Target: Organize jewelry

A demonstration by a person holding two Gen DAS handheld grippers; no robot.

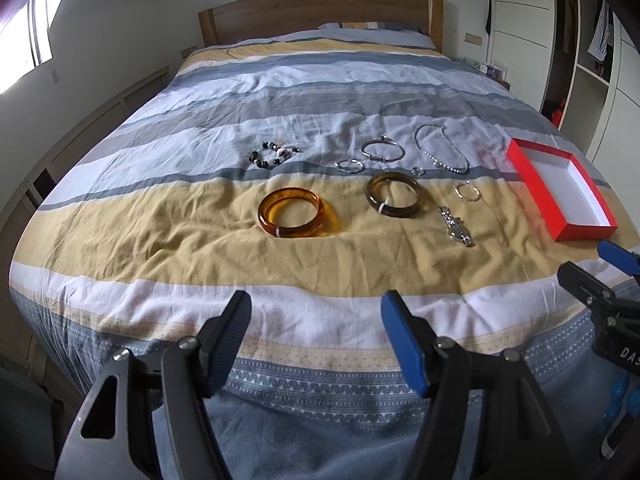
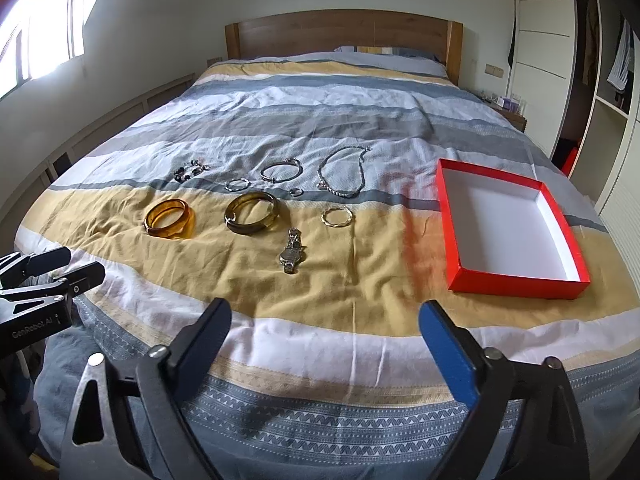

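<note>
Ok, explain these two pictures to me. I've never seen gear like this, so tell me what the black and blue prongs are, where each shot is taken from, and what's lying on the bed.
The prongs are hand-held two-finger grippers, one in each of a person's hands. Each carries a wide-angle camera looking along its fingers.

One picture comes from the left gripper, the other from the right gripper. Both are open and hold nothing.

On the striped bedcover lies jewelry: an amber bangle, a darker olive bangle, a wristwatch, a thin gold hoop, a silver necklace, a silver bracelet, a beaded bracelet and smaller silver rings. To the right sits an empty red box with a white inside.
</note>
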